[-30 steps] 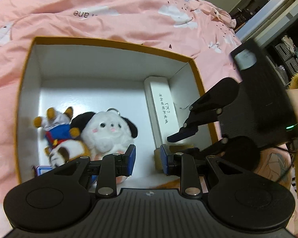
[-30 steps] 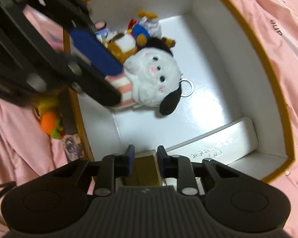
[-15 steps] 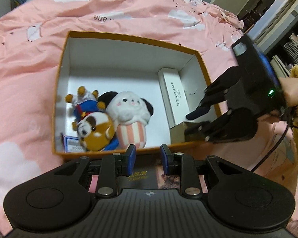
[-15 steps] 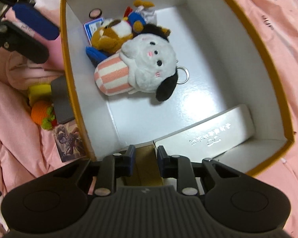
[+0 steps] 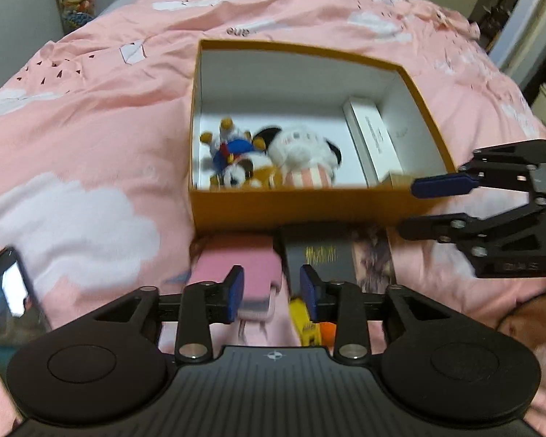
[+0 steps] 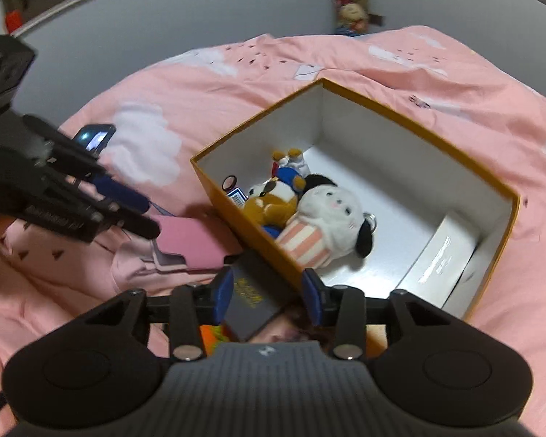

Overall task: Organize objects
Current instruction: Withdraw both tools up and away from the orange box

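Both claws withdrawn from the box (image 5: 302, 207) since a second ago — left claw (image 5: 272, 293) and right claw (image 6: 268, 295) held apart, empty. Plush toys (image 6: 309, 215) left inside the box, on the bed (image 5: 91, 127).

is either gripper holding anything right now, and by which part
Nothing is held. The left gripper and the right gripper are both open, with only the things lying on the bed seen between their fingers.
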### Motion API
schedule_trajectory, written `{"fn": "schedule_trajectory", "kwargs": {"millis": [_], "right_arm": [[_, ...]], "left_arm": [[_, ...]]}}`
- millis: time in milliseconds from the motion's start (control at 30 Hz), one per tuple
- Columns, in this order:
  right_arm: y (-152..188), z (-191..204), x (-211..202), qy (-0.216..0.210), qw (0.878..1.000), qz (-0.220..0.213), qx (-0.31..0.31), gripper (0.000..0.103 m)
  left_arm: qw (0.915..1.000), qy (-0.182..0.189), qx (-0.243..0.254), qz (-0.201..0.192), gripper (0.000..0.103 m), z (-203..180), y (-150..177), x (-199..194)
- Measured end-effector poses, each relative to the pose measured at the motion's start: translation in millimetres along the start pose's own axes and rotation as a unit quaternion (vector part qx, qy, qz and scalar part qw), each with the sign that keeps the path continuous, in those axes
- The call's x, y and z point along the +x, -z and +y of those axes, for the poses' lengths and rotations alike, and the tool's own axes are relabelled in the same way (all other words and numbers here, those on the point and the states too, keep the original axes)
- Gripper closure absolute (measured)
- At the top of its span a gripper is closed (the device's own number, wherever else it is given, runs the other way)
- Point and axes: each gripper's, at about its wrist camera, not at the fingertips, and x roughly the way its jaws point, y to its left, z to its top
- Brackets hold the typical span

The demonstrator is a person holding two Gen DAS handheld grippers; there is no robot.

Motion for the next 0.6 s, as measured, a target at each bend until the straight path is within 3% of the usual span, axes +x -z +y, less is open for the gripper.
{"fn": "schedule_trajectory", "kwargs": {"millis": [167,200,400,467,600], "right_arm": [[29,12,28,0.060,0.994,0.016,0.087,0.048],[36,9,34,0.065,0.991,0.027,0.113,0.042],[69,-12,55,0.080,0.965,0.058,0.244,0.037],[73,-12,61,0.071,0.962,0.068,0.256,0.034],[71,-3,80,0.066,0.967,0.080,0.234,0.029]], "left_arm": [[0.9999,0.011,-0.004,-0.001,0.057,-3,21,2],[0.9998,0.021,-0.003,-0.006,0.057,-4,22,4],[0.9993,0.035,0.003,-0.014,0.057,-18,16,27],[0.9991,0.041,-0.003,-0.010,0.057,-20,12,35],[0.9994,0.034,-0.010,-0.003,0.054,-24,7,46]]}}
